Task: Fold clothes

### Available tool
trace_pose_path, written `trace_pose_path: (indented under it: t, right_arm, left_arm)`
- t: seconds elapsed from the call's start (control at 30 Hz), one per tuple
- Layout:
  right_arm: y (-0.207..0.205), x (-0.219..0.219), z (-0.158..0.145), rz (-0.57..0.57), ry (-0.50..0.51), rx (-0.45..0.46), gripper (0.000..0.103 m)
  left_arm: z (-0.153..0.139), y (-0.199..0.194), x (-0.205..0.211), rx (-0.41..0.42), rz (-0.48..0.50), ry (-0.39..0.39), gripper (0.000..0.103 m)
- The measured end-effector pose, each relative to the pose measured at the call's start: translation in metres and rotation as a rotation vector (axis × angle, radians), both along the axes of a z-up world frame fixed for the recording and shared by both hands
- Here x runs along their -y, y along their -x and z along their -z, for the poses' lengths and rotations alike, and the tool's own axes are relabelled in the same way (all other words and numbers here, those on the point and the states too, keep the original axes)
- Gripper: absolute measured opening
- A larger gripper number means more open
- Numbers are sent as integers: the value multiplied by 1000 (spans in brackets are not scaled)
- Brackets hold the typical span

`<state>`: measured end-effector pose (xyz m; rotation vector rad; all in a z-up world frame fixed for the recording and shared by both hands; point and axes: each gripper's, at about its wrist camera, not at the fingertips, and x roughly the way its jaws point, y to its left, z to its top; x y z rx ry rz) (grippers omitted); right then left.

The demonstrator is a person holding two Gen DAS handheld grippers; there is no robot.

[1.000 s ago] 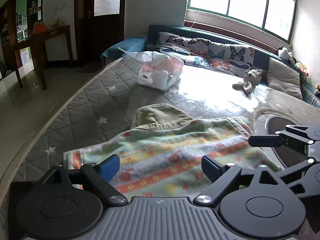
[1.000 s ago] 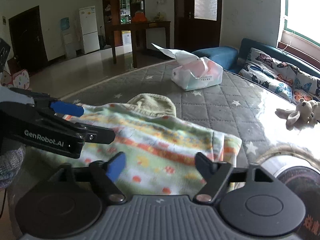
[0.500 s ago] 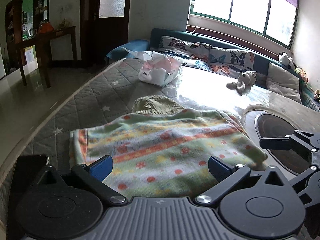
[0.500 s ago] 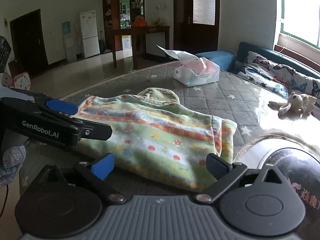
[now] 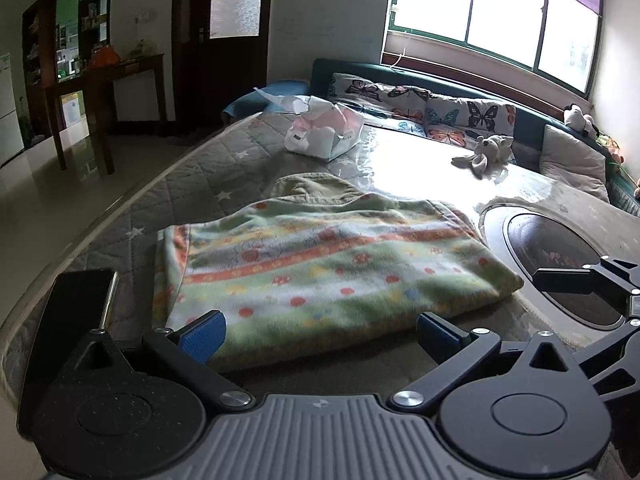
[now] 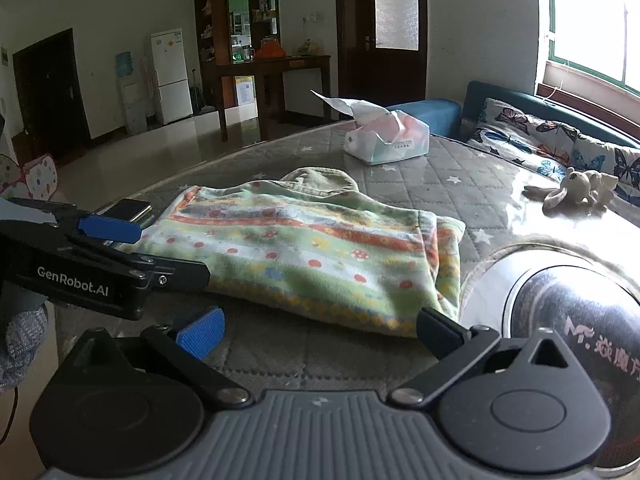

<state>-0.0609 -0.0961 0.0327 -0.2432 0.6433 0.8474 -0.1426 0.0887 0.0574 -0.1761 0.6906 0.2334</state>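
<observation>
A folded green fleece garment with orange stripes and red dots (image 5: 320, 268) lies flat on the grey quilted surface (image 5: 224, 172); it also shows in the right wrist view (image 6: 320, 248). An olive collar or hood (image 5: 316, 186) sticks out at its far edge. My left gripper (image 5: 320, 336) is open and empty, just short of the garment's near edge. My right gripper (image 6: 320, 332) is open and empty, near the garment's near right corner. The left gripper's fingers (image 6: 108, 228) show in the right wrist view at the garment's left end.
A black phone (image 5: 76, 304) lies left of the garment. A white tissue pack (image 5: 324, 136) sits further back. A round black and silver inset (image 5: 560, 256) lies to the right. A plush toy (image 5: 484, 152) and butterfly cushions (image 5: 432, 108) are at the far edge.
Both grippers have drawn back and away from the garment, which now lies wholly in front of the fingertips. The garment has stayed folded and still.
</observation>
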Motion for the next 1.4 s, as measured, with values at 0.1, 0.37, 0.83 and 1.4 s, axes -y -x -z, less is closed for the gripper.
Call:
trace_pose_path:
  t: [0.1, 0.37, 0.83, 1.4]
  right_arm:
    - [6, 1, 0, 3, 0, -3, 103]
    - [17, 4, 1, 15, -6, -15, 103]
    - [33, 12, -1, 21, -24, -12, 103]
    - [46, 17, -2, 22, -31, -6, 103]
  left_arm:
    - [0, 7, 1, 1, -10, 1, 103]
    - [0, 21, 7, 2, -34, -18, 103]
    - [1, 39, 17, -8, -53, -33, 103]
    - [1, 49, 24, -8, -58, -40, 103]
